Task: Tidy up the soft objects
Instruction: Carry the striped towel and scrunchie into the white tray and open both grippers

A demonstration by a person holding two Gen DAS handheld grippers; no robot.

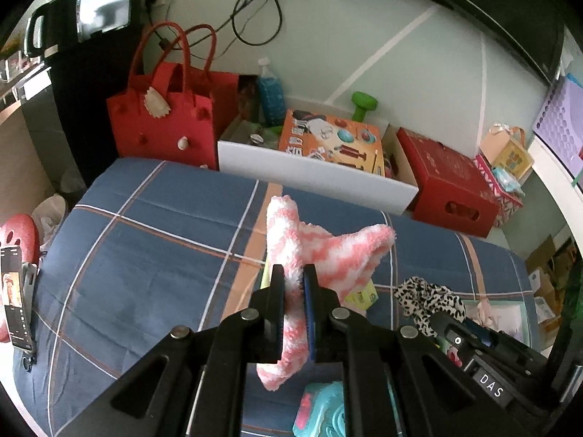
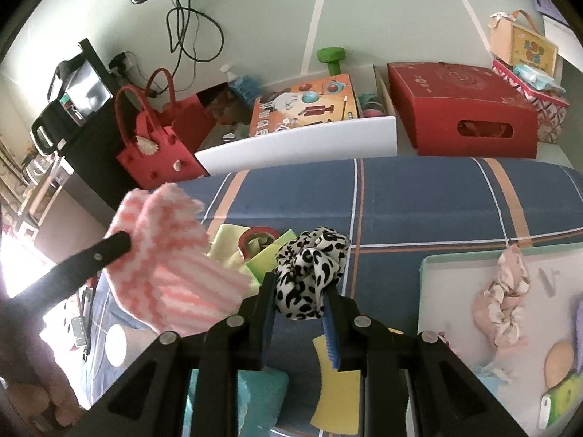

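Observation:
My left gripper (image 1: pixel 293 273) is shut on a fluffy pink-and-white striped sock (image 1: pixel 291 240), which hangs above the blue plaid bed cover (image 1: pixel 145 236). The same sock (image 2: pixel 167 255) shows at the left of the right wrist view, pinched by the left gripper's fingers (image 2: pixel 109 247). My right gripper (image 2: pixel 300 284) is shut on a black-and-white leopard-print scrunchie (image 2: pixel 309 262), lifted off the cover. That scrunchie (image 1: pixel 426 298) also appears at the right of the left wrist view. A pink floral scrunchie (image 2: pixel 503 302) lies on a pale tray (image 2: pixel 437 291) at the right.
Beyond the bed stand a red felt bag (image 1: pixel 164 120), a white bin (image 1: pixel 309 171) with a toy box, and a red carton (image 2: pixel 462 113). Yellow-green cloths and a red tape roll (image 2: pixel 255 240) lie on the cover, and a phone (image 1: pixel 14 291) rests at its left edge.

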